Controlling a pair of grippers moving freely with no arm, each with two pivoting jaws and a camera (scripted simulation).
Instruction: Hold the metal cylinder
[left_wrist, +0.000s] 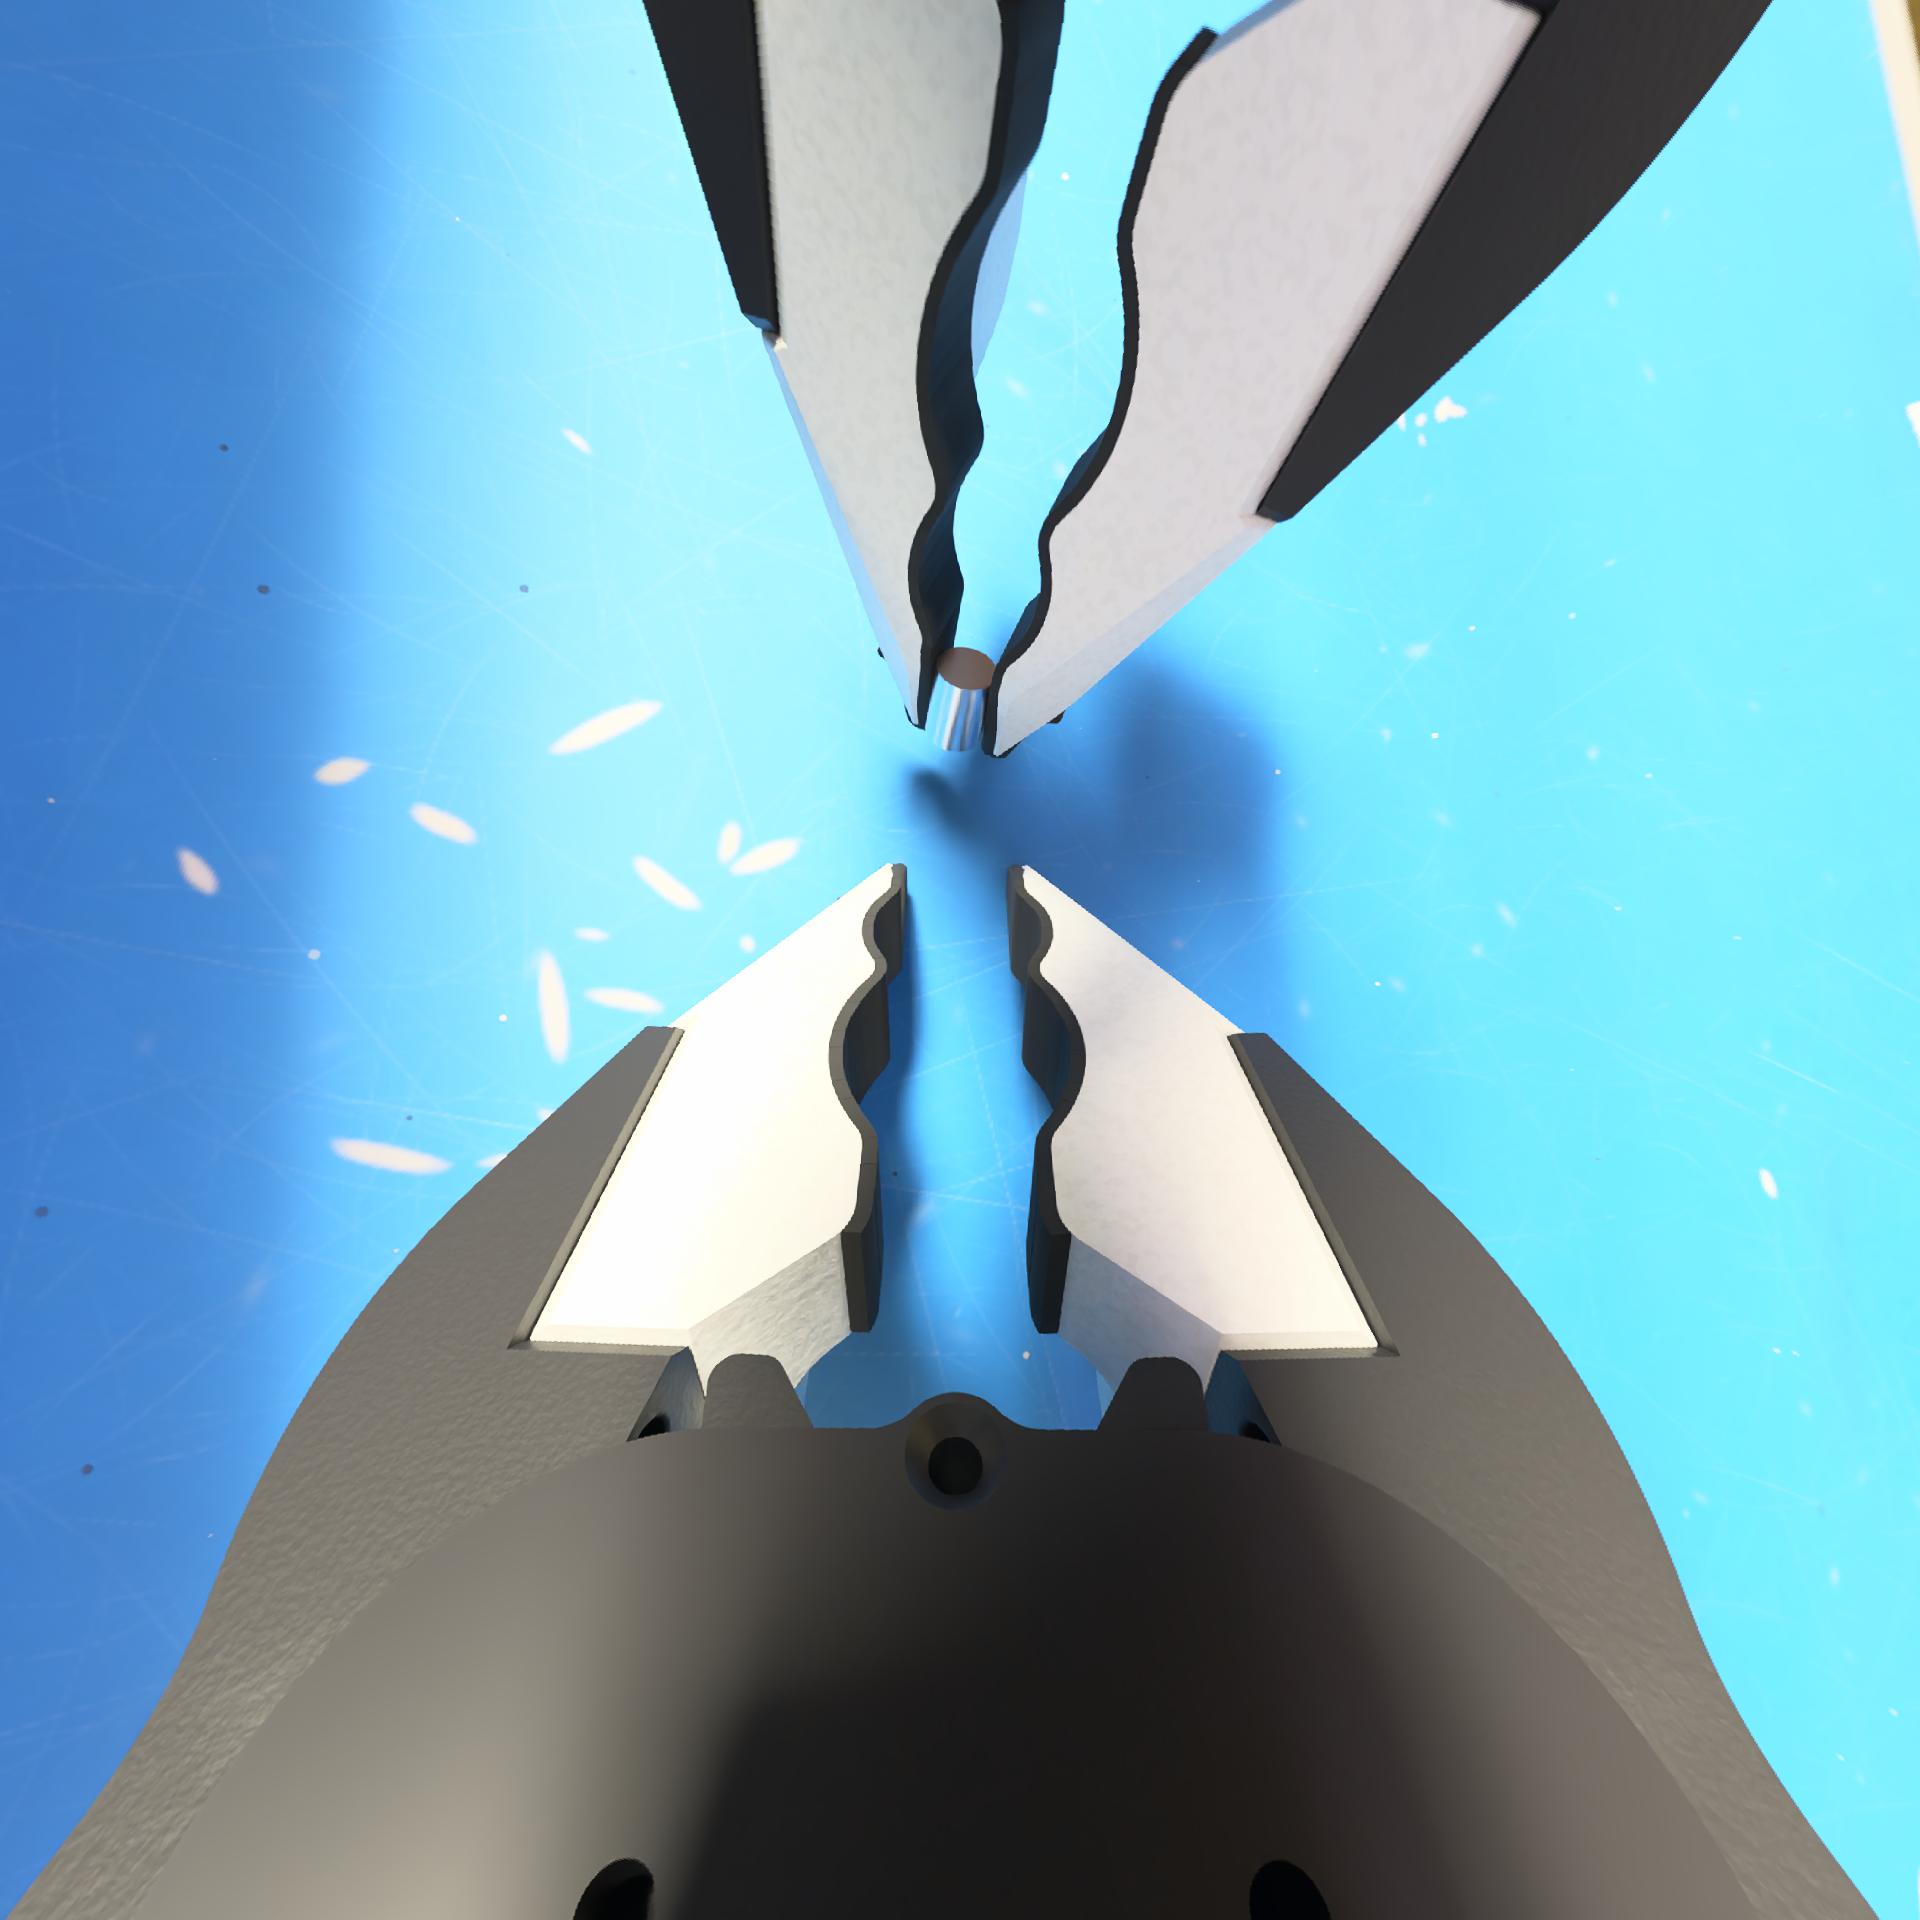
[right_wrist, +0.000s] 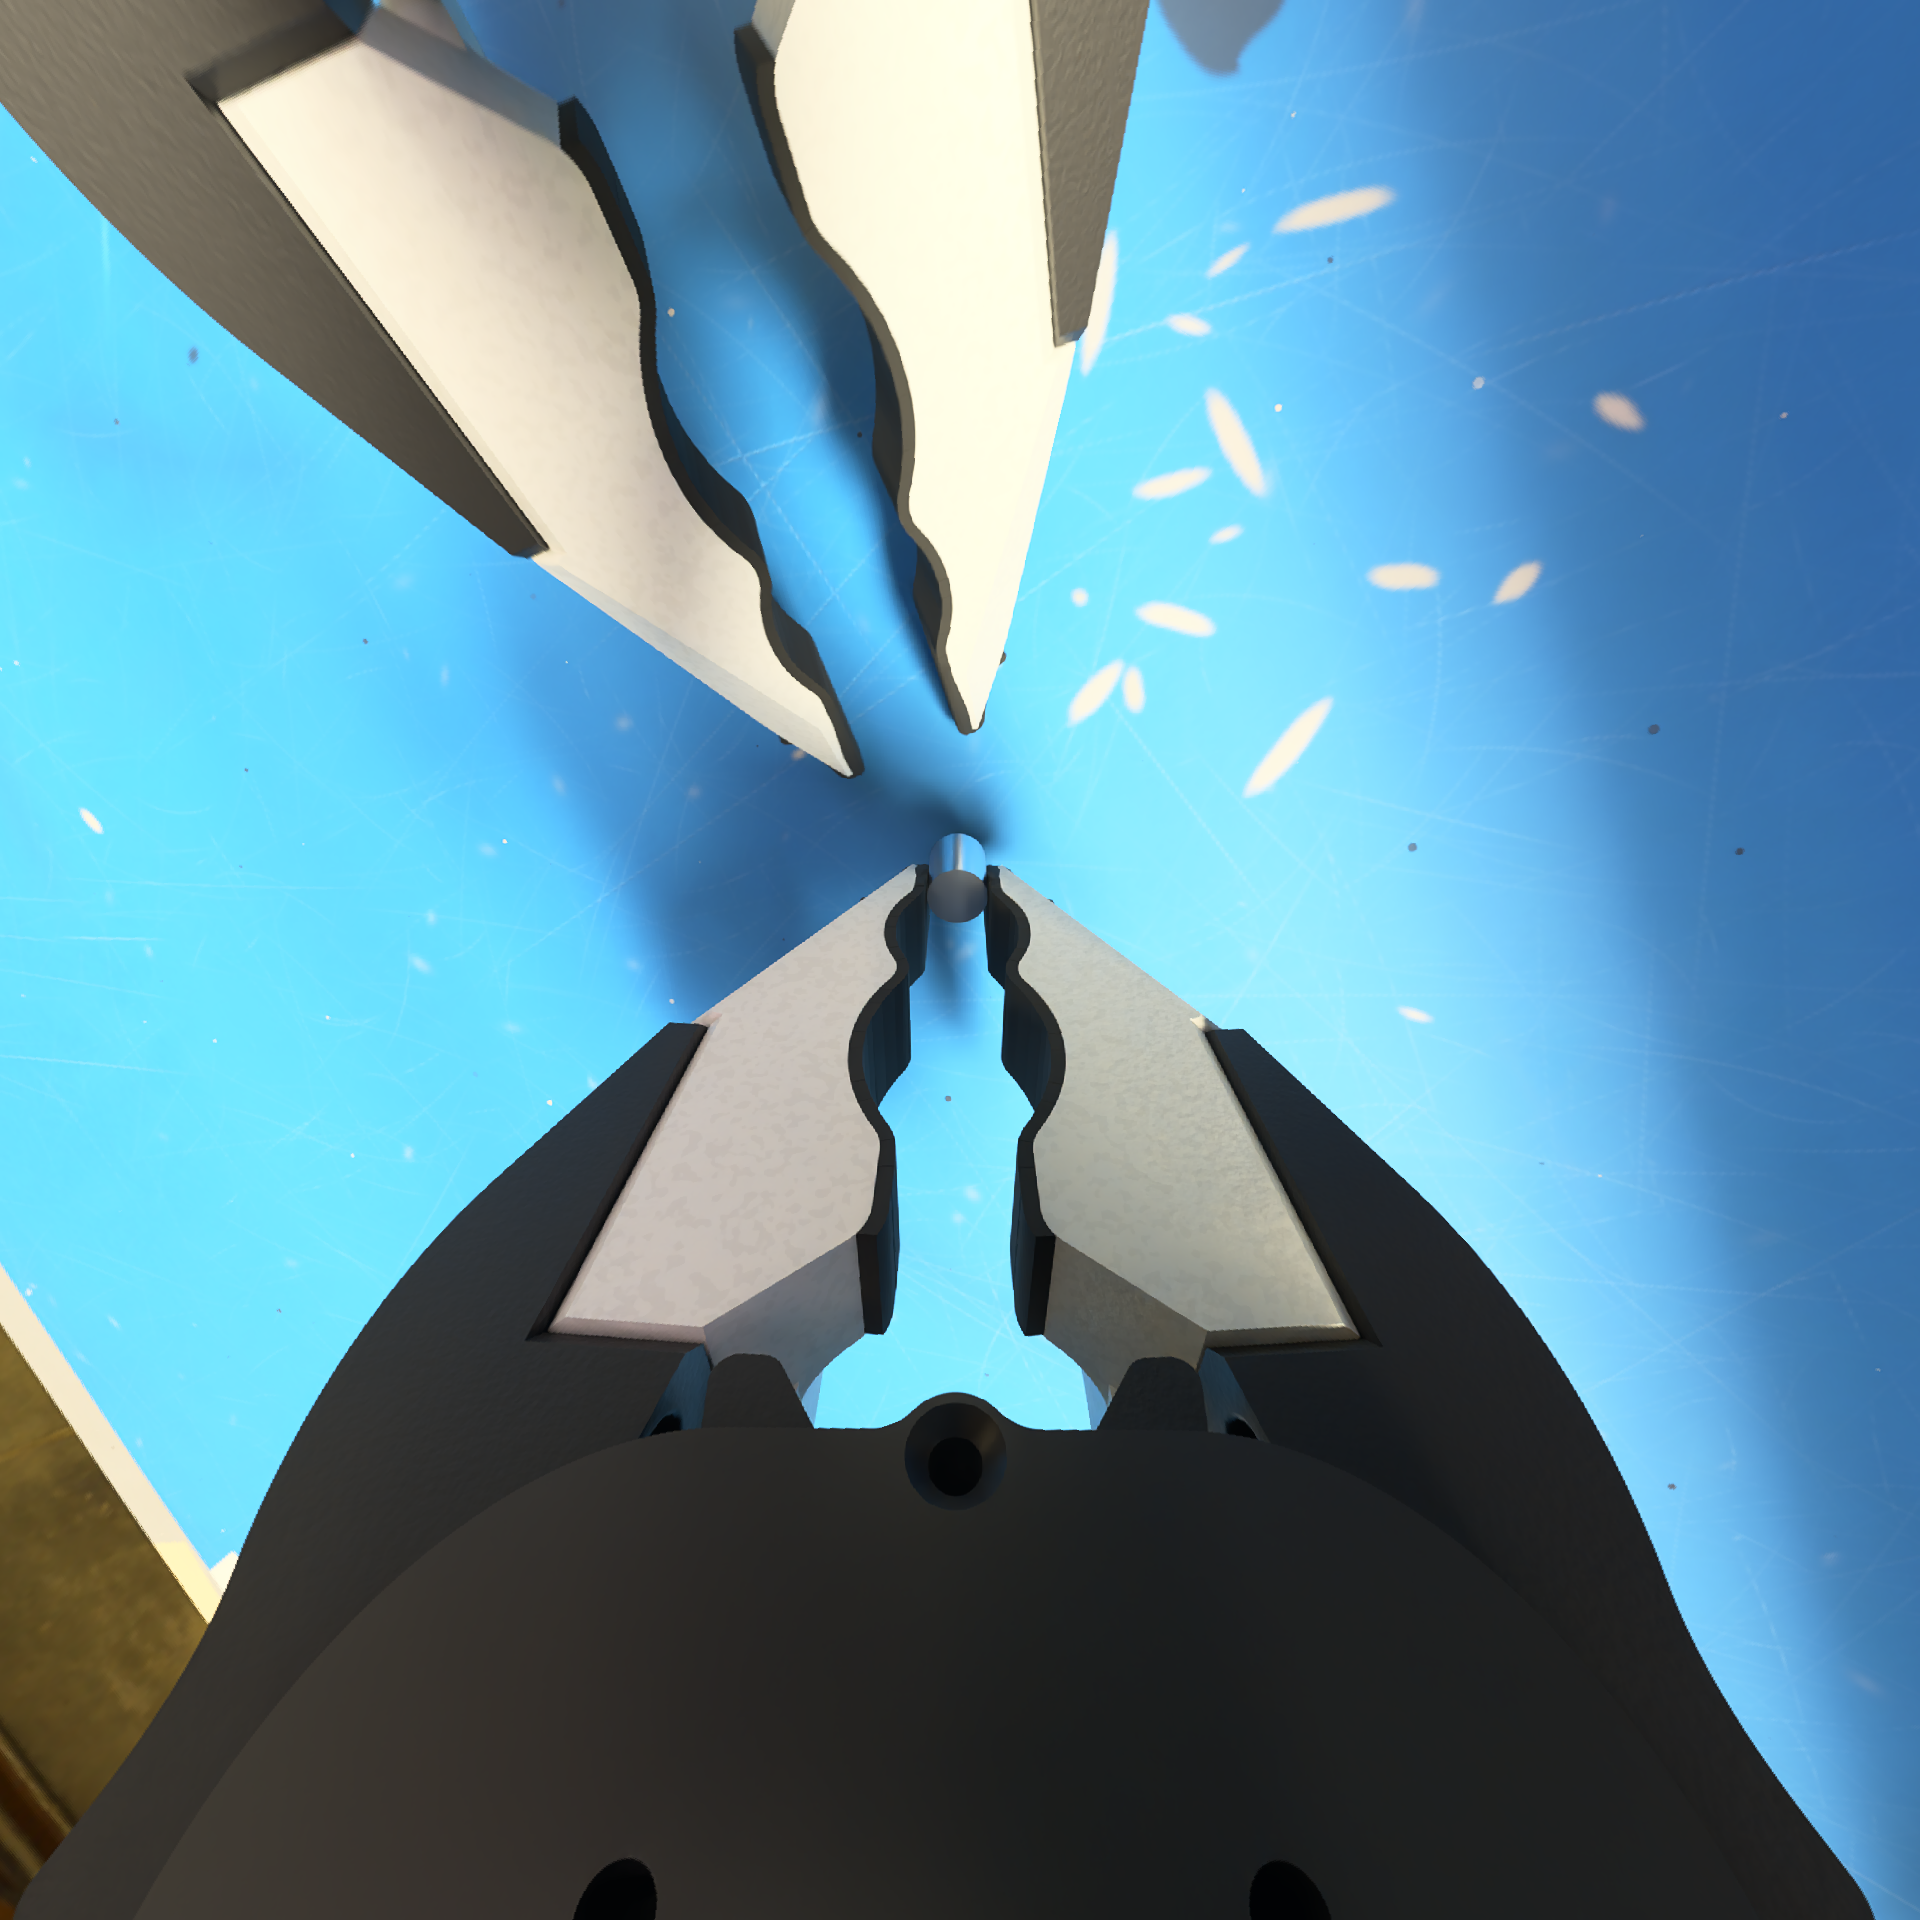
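In the right wrist view, the right gripper (right_wrist: 956, 883) pinches the metal cylinder (right_wrist: 956, 878) between its very fingertips. The cylinder is small and shiny, standing roughly upright with its flat top facing the camera, and only the outermost tips of the two fingers press on its sides. The wavy inner pads behind the tips stay apart, with the blue table (right_wrist: 312, 935) showing through the gap. A dark shadow lies on the table just around the cylinder.

Just beyond the cylinder, the left gripper (right_wrist: 909, 753) points back toward it from the far side, its two fingers spread with nothing between them and its tips near the cylinder but not touching. It is the only thing standing close to the grasp.

Pale flecks (right_wrist: 1288, 743) are scattered over the blue surface to the right of both grippers, well clear of the cylinder. At the lower left corner of this view the table's light edge (right_wrist: 104, 1382) shows, with a brownish floor beyond it.

The left wrist view shows the same from the other side: the left gripper (left_wrist: 958, 868) empty and parted, and the cylinder (left_wrist: 958, 707) clamped at the right gripper's (left_wrist: 958, 717) tips.
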